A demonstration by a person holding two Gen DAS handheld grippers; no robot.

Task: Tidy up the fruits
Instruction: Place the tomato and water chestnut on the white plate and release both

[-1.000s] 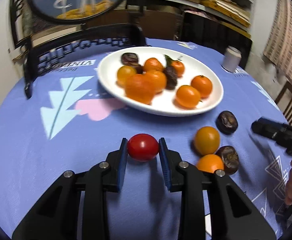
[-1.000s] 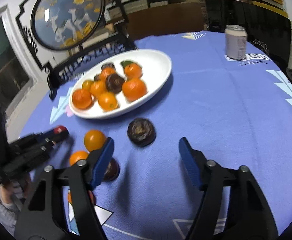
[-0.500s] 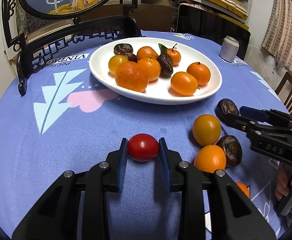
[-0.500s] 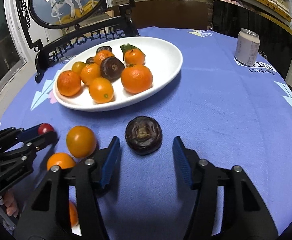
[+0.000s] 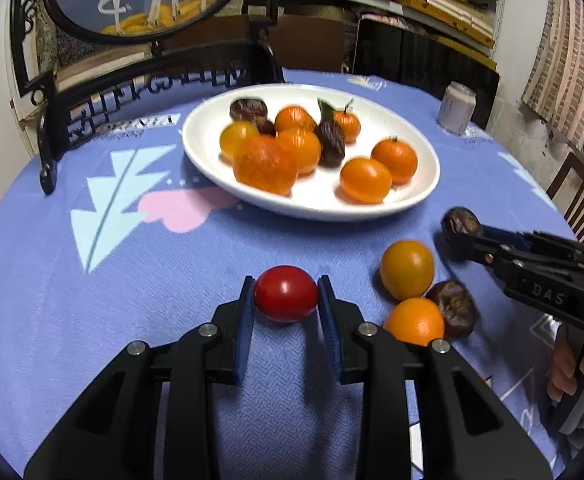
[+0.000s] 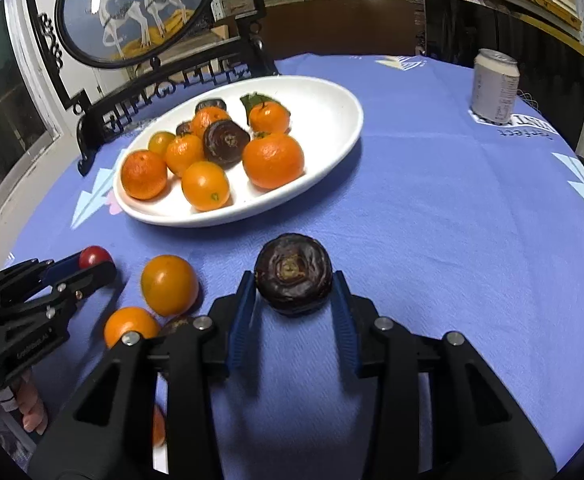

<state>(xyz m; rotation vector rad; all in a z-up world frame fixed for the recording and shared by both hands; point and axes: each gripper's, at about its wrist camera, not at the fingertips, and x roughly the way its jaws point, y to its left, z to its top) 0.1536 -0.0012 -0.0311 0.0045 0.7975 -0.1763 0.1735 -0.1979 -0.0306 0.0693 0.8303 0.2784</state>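
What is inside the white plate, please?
The white plate holds orange citrus fruits and dark wrinkled fruits. Fruits behind them are partly covered, so the exact count is unclear.

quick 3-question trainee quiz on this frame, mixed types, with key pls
1. True or false: the left gripper is shut on the red tomato.
2. What sits between the right gripper pads? A) can B) dark wrinkled fruit C) orange
3. Fill in: the can stands on the tablecloth, outside the white ____.

Key:
1. True.
2. B, the dark wrinkled fruit; the jaws are closing on it.
3. Plate.
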